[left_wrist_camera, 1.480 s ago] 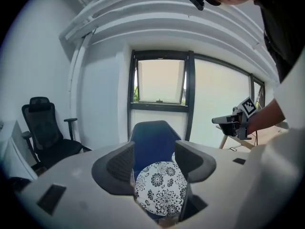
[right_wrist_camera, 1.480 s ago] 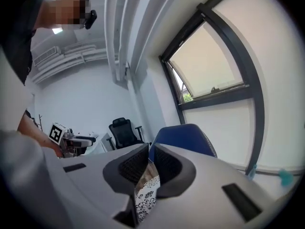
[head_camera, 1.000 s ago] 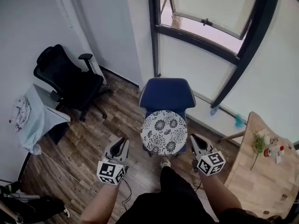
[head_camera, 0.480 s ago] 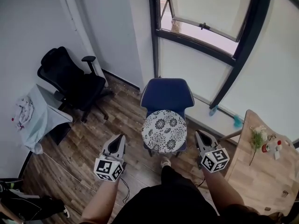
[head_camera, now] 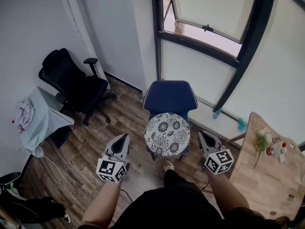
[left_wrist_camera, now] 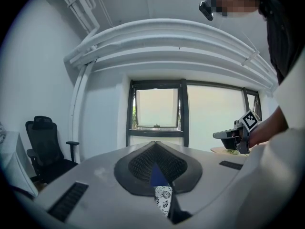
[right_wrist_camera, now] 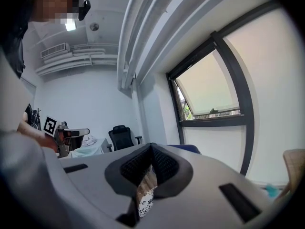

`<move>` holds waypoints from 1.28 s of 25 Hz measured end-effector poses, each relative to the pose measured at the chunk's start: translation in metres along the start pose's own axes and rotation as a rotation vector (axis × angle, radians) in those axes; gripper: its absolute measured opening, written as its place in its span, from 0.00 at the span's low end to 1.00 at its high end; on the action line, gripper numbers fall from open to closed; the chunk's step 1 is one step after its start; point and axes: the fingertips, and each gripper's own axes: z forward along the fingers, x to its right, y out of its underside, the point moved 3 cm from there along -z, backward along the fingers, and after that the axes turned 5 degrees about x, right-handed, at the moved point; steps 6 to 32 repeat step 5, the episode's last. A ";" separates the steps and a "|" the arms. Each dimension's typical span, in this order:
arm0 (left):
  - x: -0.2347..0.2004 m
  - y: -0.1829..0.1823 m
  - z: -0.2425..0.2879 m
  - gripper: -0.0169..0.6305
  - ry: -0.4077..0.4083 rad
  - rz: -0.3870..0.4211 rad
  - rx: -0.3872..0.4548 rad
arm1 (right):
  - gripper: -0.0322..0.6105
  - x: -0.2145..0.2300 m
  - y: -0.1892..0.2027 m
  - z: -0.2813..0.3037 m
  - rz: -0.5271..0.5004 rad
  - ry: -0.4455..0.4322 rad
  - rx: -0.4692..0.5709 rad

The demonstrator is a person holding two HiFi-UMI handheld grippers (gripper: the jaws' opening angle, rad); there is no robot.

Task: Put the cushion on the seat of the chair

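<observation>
As the one cushion (head_camera: 167, 134) lies flat on the blue chair (head_camera: 170, 95) seat, I judge placing done, nothing further needed
Head view: two chairs, counting the black chair (head_camera: 71, 82); left gripper (head_camera: 124, 137) and right gripper (head_camera: 203, 135) flank the seat, clear of it. Left gripper view: jaws pressed together, empty. Right gripper view: likewise

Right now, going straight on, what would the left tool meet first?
Probably the white wall under the window; the left tool aims above the blue chair and its round flowered cushion, but depth is unclear.
</observation>
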 end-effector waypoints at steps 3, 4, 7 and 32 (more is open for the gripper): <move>0.000 0.000 -0.001 0.04 -0.004 0.001 -0.002 | 0.09 -0.001 -0.001 0.000 -0.002 -0.001 0.000; 0.000 0.001 -0.002 0.03 -0.006 0.001 -0.003 | 0.09 -0.001 -0.001 0.000 -0.003 -0.002 0.000; 0.000 0.001 -0.003 0.04 -0.009 0.002 -0.004 | 0.09 -0.002 -0.001 -0.001 -0.004 -0.003 -0.001; 0.000 0.001 -0.003 0.04 -0.009 0.002 -0.004 | 0.09 -0.002 -0.001 -0.001 -0.004 -0.003 -0.001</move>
